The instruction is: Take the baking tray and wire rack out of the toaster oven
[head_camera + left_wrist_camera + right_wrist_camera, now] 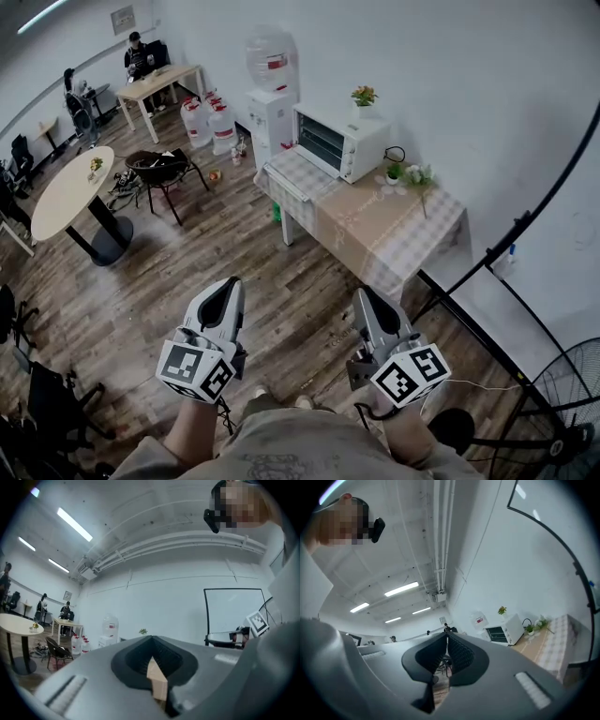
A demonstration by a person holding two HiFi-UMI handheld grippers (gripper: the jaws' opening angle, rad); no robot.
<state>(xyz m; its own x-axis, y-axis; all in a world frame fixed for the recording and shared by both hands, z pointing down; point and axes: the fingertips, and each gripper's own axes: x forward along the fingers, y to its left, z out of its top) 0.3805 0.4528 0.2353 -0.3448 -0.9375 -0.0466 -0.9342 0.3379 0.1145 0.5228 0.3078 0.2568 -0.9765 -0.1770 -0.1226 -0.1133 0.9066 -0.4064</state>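
My left tool [228,283] and right tool [364,294] are both pinched closed on nothing, well apart from the toaster oven [339,141] on the counter [394,230]. The tray and rack are probably inside, unseen. If I arrive still closed, I could shove the oven into the plants [409,174].

- Open-plan office or common room with a pantry corner.
- Evidence: water dispenser [272,94] and spare water bottles [208,122] against the white wall.
- Round table [70,192], desk [161,86] with a seated person [139,56], office chair [47,398].
- Ceiling strip lights [74,524].
- Toaster oven [342,141] on a cloth-covered table [394,234].
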